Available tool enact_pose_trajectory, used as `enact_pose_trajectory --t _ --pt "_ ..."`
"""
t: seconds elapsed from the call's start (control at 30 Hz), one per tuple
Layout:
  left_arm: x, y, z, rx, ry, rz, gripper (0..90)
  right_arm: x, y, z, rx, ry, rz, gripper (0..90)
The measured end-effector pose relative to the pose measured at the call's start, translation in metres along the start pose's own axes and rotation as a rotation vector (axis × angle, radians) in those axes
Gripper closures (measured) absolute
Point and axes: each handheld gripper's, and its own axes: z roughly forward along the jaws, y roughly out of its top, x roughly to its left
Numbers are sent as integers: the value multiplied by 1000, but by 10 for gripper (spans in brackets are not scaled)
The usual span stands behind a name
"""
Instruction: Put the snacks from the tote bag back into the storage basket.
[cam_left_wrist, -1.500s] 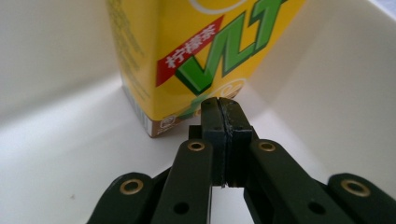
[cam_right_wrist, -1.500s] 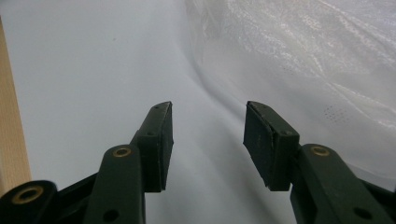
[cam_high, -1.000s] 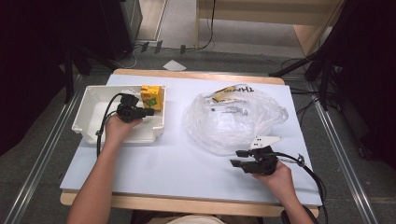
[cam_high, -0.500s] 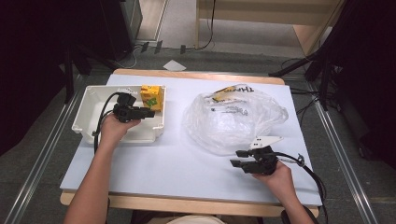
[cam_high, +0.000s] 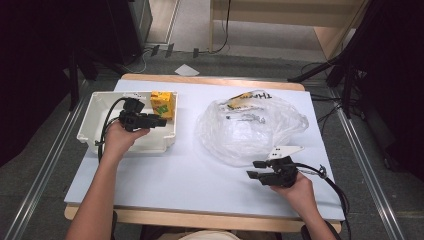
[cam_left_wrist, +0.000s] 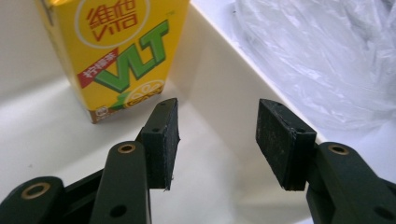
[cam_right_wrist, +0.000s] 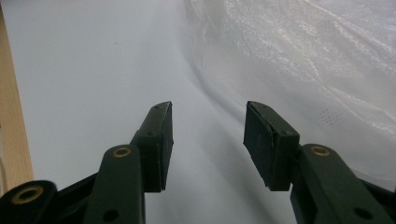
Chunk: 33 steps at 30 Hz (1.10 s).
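High view, left gripper (cam_high: 159, 121): black, held over the white tray (cam_high: 90, 122), jaws apart and pointing toward the yellow drink carton (cam_high: 163, 104) just ahead; nothing between them.
High view, tray: white, hard plastic, rectangular with a raised rim; the carton stands upright in its far corner nearest the bag.
High view, plastic bag (cam_high: 250, 127): clear, thin, crinkled, lying in a loose mound on the pale blue table (cam_high: 190, 180) beyond the right gripper (cam_high: 256, 169).
High view, right gripper: black, low over the table, jaws spread and empty, tips near the bag's near edge; a grey three-cornered plate sits on top.

Left gripper view, left gripper (cam_left_wrist: 217, 135): flat black rubber-like pads, wide apart, holding nothing.
Left gripper view, drink carton (cam_left_wrist: 116, 51): glossy boxy card, yellow with green and red print, upright ahead of the left jaw, not touching it.
Left gripper view, tray (cam_left_wrist: 224, 79): smooth white floor and wall; the wall runs just beyond the right jaw, the plastic bag (cam_left_wrist: 322, 60) behind it.

Right gripper view, right gripper (cam_right_wrist: 208, 140): matte pads well spread, empty, above the smooth table (cam_right_wrist: 93, 70).
Right gripper view, plastic bag (cam_right_wrist: 303, 60): wrinkled translucent film ahead and beside the right jaw; whether it touches the jaw I cannot tell.
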Motion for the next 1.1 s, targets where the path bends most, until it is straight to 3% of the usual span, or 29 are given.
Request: enact_pose_trajectory --t 0.4,0.63,0.83,0.97,1.1 --pt "-17 2 -13 -27 -14 15 489 -1 0 0 -4 0 -5 535" --pt "-30 4 -16 -41 -28 42 497 -2 1 0 -6 -3 -6 536" --pt "-42 5 -13 -25 -36 77 496 -3 2 -1 -13 -1 -5 536" --pt "-54 7 -13 -16 -37 106 488 -4 3 -1 -15 1 -1 536" --pt "-67 9 -13 -30 -65 124 482 -5 3 -1 -15 0 3 535"
